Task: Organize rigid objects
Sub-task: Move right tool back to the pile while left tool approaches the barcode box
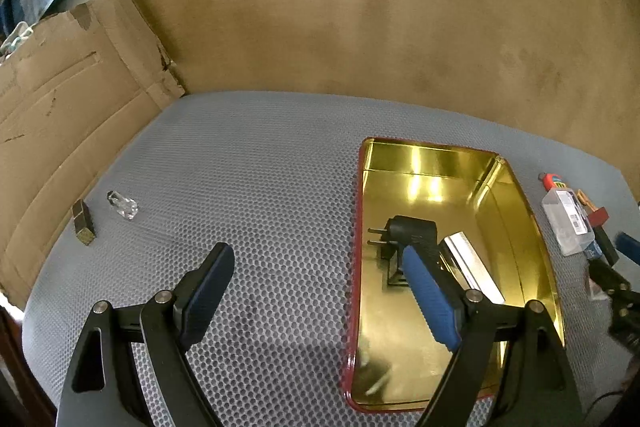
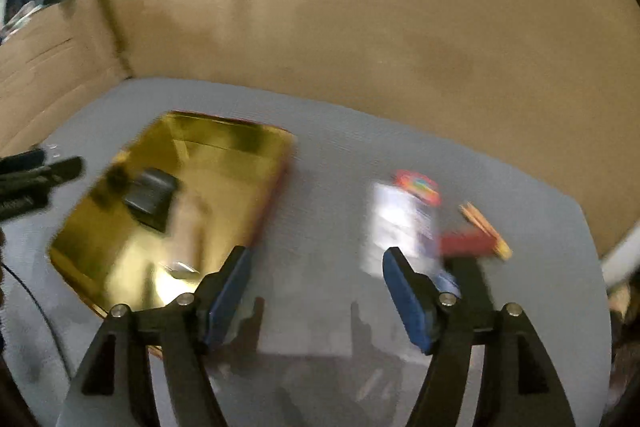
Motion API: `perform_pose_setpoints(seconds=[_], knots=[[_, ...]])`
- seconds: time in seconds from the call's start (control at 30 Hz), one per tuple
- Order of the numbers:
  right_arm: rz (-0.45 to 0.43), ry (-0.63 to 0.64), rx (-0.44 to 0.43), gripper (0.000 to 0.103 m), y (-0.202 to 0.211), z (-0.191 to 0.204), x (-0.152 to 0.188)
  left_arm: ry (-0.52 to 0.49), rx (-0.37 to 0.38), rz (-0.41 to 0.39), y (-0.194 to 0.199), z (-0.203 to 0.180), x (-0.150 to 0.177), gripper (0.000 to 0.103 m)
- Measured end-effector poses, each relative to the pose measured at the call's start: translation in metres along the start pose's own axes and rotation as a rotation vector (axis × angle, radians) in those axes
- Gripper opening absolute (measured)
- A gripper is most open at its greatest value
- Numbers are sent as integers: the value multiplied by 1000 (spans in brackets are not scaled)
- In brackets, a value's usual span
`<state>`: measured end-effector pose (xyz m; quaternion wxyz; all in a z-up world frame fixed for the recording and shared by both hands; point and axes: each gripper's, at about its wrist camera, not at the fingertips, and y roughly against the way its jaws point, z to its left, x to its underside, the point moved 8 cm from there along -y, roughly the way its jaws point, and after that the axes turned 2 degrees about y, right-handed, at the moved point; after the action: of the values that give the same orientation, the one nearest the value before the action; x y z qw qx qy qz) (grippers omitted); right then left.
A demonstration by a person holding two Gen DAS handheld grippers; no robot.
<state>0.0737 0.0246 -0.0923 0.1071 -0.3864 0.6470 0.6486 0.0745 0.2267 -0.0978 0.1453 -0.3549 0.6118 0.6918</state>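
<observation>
The left gripper [image 1: 316,281] has black angular linkage arms with triangular cut-outs, round silver pivot screws and ribbed blue finger pads [image 1: 430,297]. The right gripper [image 2: 316,281] is built the same way: black arms, silver screws, blue pads [image 2: 408,301].

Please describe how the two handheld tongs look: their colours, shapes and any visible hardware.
Both the left tongs and right tongs are alike: black angular linkage arms with triangular cut-outs, round silver pivot bolts, and long fingers faced with ribbed blue pads. No markings or sleeves show.
</observation>
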Motion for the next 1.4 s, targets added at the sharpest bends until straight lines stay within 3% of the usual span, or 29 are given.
perform_pose_setpoints(seconds=[0.13, 0.27, 0.43, 0.57, 0.77, 0.97, 1.13, 1.3, 1.4], knots=[[67, -121, 70, 71, 1, -65, 41, -15, 5, 4, 0, -4, 2, 84], [116, -236, 44, 71, -8, -96, 65, -26, 1, 9, -2, -7, 5, 84], [149, -300, -3, 71, -24, -99, 68, -42, 0, 6, -1, -9, 5, 84], [141, -251, 43, 80, -32, -90, 66, -47, 1, 5, -2, -10, 6, 84], [182, -180, 152, 80, -49, -91, 66, -48, 3, -2, 0, -11, 5, 84], [186, -279, 89, 80, -63, -107, 79, -84, -6, -7, 0, -17, 8, 84], [134, -248, 75, 84, -66, -111, 78, -103, 18, -1, 1, -27, 13, 84], [120, -228, 57, 85, -72, -115, 77, -151, 6, -47, 11, -46, 12, 85], [117, -220, 48, 84, -69, -116, 77, -195, 26, -23, 13, -68, 11, 86]])
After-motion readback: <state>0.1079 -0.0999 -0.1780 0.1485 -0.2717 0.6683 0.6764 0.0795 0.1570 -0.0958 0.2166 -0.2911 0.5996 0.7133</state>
